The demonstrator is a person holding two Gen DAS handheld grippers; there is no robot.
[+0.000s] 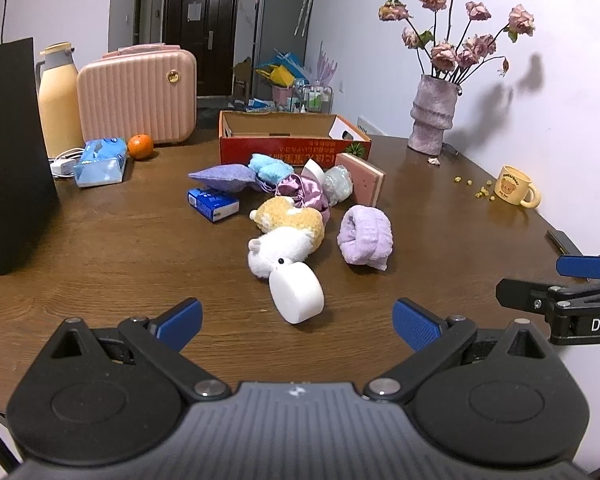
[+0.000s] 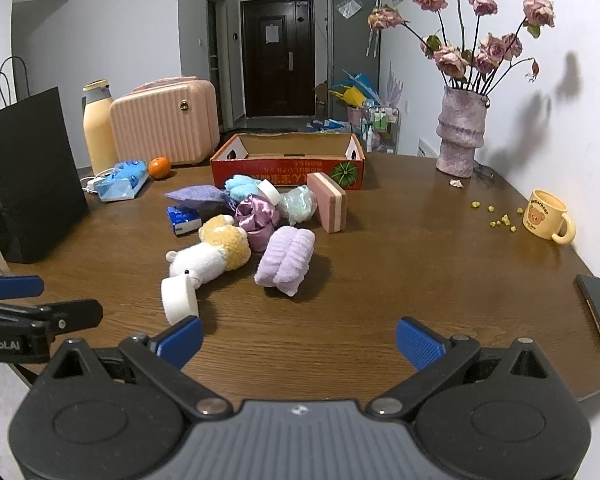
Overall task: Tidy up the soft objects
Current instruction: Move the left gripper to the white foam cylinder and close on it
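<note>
Here the left gripper [image 1: 298,322] hangs low over the wood-grain table [image 1: 100,248], its ribbed blue pads spread wide with nothing between them; the right gripper [image 2: 300,340] is likewise agape and empty. The soft things lie heaped mid-table, in front of the open red cardboard box [image 1: 294,142]. Nearest is a smooth white puck-shaped pad [image 1: 297,294], tipped on edge against a fuzzy white-and-tan plush [image 1: 286,236]. Just beside that sits a rolled lilac towel [image 1: 365,236] with a ribbed, waffled nap. Behind them are a glossy purple satin scrunchie [image 1: 304,194], a pale green mesh puff [image 1: 338,184], a fluffy blue tuft [image 1: 270,168], a flat violet pillow [image 1: 224,176] and a pink slab sponge [image 1: 360,178] standing on edge, leaning near the box. A small blue tissue pack [image 1: 213,203] rests at the heap's left.
</note>
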